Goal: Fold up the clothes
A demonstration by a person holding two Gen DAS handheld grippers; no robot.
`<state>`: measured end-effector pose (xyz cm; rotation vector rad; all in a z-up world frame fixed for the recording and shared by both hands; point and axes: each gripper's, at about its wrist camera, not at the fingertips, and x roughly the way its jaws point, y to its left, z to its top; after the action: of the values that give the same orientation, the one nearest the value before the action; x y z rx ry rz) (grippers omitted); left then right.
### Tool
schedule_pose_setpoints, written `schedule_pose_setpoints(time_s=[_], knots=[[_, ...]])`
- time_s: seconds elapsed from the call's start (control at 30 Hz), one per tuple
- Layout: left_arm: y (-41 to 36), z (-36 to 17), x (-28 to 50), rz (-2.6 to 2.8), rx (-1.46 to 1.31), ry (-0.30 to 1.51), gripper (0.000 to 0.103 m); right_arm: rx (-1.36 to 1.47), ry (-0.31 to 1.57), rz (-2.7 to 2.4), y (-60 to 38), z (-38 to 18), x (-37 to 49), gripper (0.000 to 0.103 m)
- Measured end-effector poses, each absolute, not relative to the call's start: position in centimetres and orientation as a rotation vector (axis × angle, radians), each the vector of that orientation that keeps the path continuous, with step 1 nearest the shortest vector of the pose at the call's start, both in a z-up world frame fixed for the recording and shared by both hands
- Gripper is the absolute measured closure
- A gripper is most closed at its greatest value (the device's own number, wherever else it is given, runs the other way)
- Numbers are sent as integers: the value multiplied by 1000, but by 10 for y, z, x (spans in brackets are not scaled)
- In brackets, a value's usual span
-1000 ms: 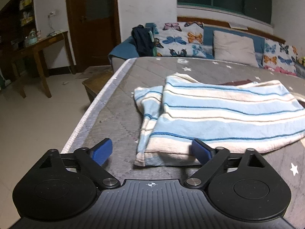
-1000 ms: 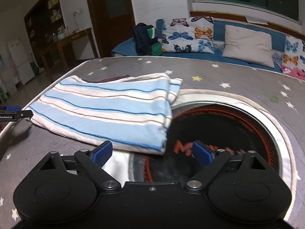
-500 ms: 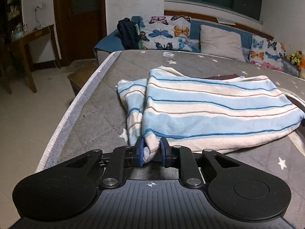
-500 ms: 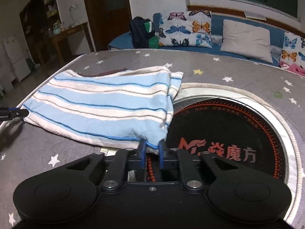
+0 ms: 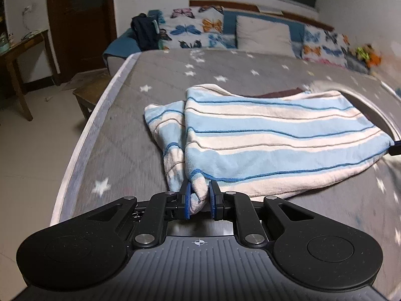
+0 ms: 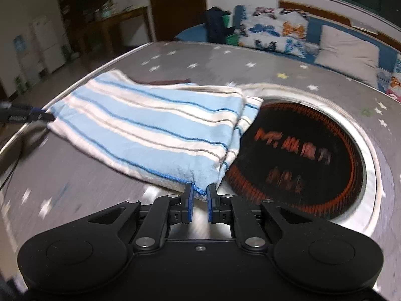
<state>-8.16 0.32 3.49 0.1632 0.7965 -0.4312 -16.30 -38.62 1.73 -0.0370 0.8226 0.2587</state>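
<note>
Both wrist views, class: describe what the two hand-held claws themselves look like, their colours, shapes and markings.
The left claw and right claw look alike: matt black bodies with two round lobes, angled black link arms on silver pivot screws, and flat blue pads on the fingers. The left body is ribbed, with a small white crosshair mark. No cables or sleeves show.

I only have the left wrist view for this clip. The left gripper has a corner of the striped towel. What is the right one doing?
Observer: The right gripper is shut on the near right corner of the striped towel.
Operator: What lies under that end?
Observer: A round black mat with orange lettering; the towel's right edge overlaps its rim.
Operator: Does my gripper show from there?
Observer: Yes, the left gripper is at the towel's far left corner, over the grey starred cover.
</note>
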Motion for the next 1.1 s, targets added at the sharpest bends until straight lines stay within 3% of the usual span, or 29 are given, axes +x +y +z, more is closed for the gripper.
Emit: schedule_pose_setpoints(time_s=[0.13, 0.3, 0.47, 0.53, 1.1], knots=[[13, 41, -97, -457, 171, 818, 82, -25, 844, 284, -387, 23, -184, 87], [19, 55, -97, -467, 157, 808, 75, -20, 809, 265, -388, 44, -182, 67], [14, 69, -86, -476, 146, 777, 63, -39, 781, 253, -384, 52, -150, 62], [10, 72, -81, -477, 159, 764, 63, -40, 776, 249, -382, 51, -136, 58], [-40, 45, 17, -407, 138, 790, 59, 42, 813, 180, -393, 10, -41, 57]])
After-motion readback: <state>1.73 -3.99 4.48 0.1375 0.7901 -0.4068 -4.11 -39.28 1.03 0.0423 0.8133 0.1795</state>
